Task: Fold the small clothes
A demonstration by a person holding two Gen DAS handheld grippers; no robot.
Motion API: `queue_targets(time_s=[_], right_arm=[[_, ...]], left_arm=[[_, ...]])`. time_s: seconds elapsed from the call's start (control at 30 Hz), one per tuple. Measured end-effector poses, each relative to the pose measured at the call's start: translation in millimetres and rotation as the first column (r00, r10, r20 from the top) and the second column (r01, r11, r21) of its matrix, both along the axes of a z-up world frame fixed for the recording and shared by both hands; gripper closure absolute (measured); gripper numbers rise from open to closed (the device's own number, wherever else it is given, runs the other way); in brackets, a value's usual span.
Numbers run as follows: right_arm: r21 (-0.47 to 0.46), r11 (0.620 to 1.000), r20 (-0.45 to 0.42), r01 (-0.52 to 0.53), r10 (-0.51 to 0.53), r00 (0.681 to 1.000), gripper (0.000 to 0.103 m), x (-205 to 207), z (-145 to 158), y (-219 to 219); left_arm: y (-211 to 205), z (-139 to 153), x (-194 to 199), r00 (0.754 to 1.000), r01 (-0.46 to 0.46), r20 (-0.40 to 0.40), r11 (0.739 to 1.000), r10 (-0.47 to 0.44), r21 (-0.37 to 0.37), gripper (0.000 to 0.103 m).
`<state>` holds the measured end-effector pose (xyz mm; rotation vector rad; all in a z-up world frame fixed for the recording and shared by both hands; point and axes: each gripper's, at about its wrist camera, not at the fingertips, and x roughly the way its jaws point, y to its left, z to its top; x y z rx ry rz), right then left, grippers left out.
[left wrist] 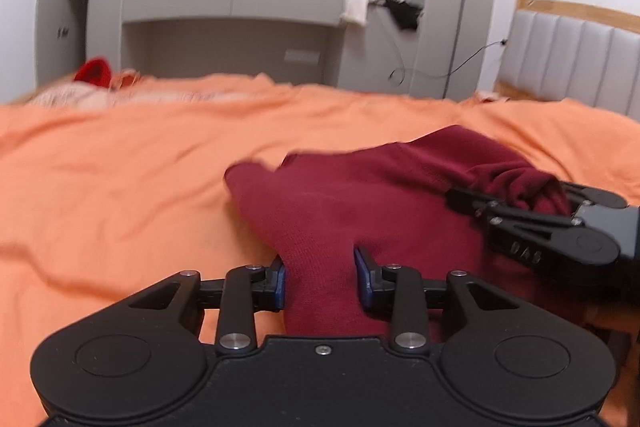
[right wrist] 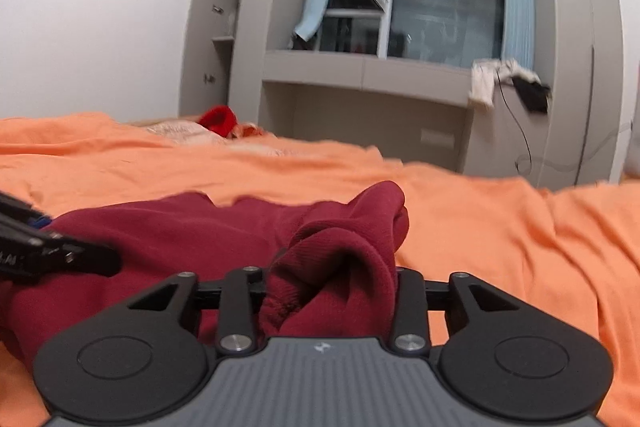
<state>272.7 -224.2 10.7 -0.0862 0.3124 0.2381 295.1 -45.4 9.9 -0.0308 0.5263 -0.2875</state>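
Both grippers are on the dark red garment [left wrist: 360, 195] here, spread out on the orange bedsheet [left wrist: 120, 187] with the bed's grey headboard [left wrist: 572, 63] off at two o'clock in the left wrist view. The left gripper [left wrist: 320, 281] has its jaws roughly half open with a band of the red cloth running between the blue pads [left wrist: 280, 283]; the cloth fills the gap, but whether they are actually pinching it, I cannot tell. The right gripper [right wrist: 330, 291] is stuffed with a thick bunch of fabric, jaws set wide around the wad, and its fingertips are buried in the cloth, so a firm clamp looks likely but is not certain.

From the left wrist view the right gripper [left wrist: 532, 211] sits at three o'clock, well apart from the left one, with cloth draped over it.

The garment's long axis seems to run from the near left gripper away toward twelve o'clock, with a narrower end pointing to eleven o'clock; which end is the collar or hem is too blurred to call.

To do this fold well, I'd say both ends need an even hold on a single edge, not a wad, kept taut between the grippers and laid over flat so the sheet doesn't come along.

A bright red item [right wrist: 218, 119] lies at the far edge of the bed, at eleven o'clock.
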Motion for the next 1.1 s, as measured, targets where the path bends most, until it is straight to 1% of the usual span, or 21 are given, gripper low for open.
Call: queue_targets(time_s=[0.13,0.2,0.23,0.3,0.4,0.47,0.5,0.6,0.63,0.67,0.8,0.87,0.97,1.1], right_arm=[[0.033,0.999,-0.057,0.031,-0.029,0.998,0.044,1,-5,-9],[0.038,0.998,-0.077,0.051,-0.048,0.996,0.033,2,-6,-12],[0.041,0.998,-0.085,0.058,-0.054,0.995,0.030,0,-7,-15],[0.049,0.996,-0.102,0.068,-0.063,0.993,0.022,-1,-8,-19],[0.079,0.993,-0.117,0.083,-0.074,0.990,0.014,-2,-10,-29],[0.098,0.991,-0.131,0.091,-0.077,0.988,0.010,-2,-11,-34],[0.107,0.990,-0.136,0.095,-0.080,0.987,0.007,-2,-11,-36],[0.134,0.985,-0.143,0.105,-0.085,0.986,0.003,-2,-9,-43],[0.144,0.984,-0.142,0.107,-0.086,0.986,0.002,-3,-8,-46],[0.153,0.982,-0.139,0.110,-0.088,0.986,0.001,-5,-7,-48],[0.193,0.975,-0.112,0.112,-0.091,0.990,0.001,-16,-1,-56],[0.207,0.972,-0.096,0.113,-0.095,0.991,0.000,-24,3,-58],[0.220,0.969,-0.068,0.114,-0.101,0.993,0.000,-38,10,-61],[0.233,0.966,-0.005,0.108,-0.110,0.994,0.000,-64,20,-60]], left_arm=[[3,-2,-3,1.000,-0.008,-0.007,1.000,0.008,0.009,0.061],[3,-4,-4,1.000,-0.015,-0.012,1.000,0.015,0.020,0.059],[3,-4,-5,1.000,-0.019,-0.015,1.000,0.019,0.023,0.058],[2,-5,-2,0.999,-0.025,-0.021,0.999,0.026,0.024,0.056],[5,-8,-1,0.998,-0.043,-0.034,0.999,0.044,0.015,0.048],[8,-8,1,0.997,-0.061,-0.043,0.998,0.061,0.007,0.040],[8,-9,3,0.996,-0.069,-0.048,0.998,0.069,0.002,0.038],[10,-8,3,0.994,-0.091,-0.057,0.996,0.091,-0.003,0.025],[10,-8,2,0.993,-0.102,-0.060,0.995,0.101,-0.003,0.018],[11,-7,3,0.992,-0.111,-0.062,0.994,0.111,-0.005,0.014],[17,-3,-1,0.989,-0.134,-0.067,0.990,0.131,-0.034,0.007],[19,0,-5,0.988,-0.149,-0.055,0.988,0.147,-0.044,0.002],[22,6,-15,0.988,-0.153,-0.027,0.987,0.151,-0.058,0.002],[24,17,-33,0.987,-0.155,0.026,0.985,0.157,-0.072,0.001]])
